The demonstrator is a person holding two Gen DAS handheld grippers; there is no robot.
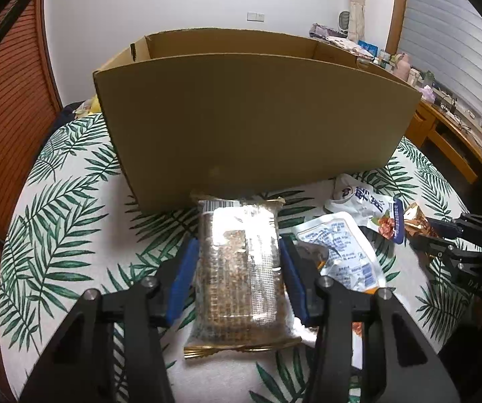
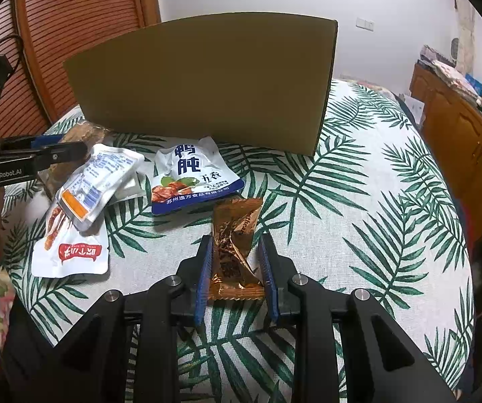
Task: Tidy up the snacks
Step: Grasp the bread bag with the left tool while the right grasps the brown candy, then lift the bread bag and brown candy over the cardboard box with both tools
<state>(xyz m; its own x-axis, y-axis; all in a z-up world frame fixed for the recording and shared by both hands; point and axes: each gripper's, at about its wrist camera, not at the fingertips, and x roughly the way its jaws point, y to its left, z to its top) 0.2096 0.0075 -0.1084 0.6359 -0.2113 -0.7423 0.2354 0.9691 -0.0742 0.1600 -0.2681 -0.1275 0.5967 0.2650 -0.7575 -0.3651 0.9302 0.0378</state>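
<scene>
A tabletop covered in a white cloth printed with green palm leaves is seen. On it are set an open cardboard box, a clear-wrapped brown snack pack just before it, three white pouches overlapping nearby, and a gold-wrapped candy.

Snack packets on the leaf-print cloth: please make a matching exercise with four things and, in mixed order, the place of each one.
Things:
1. clear packet with brown bars
2. gold wrapper
3. white and blue pouch
4. cardboard box

Places:
A. stands behind all the snacks
B. between the pads of the left gripper
C. lies just in front of the box, in no gripper
D. between the pads of the right gripper

Pairs: 1-B, 2-D, 3-C, 4-A
</scene>
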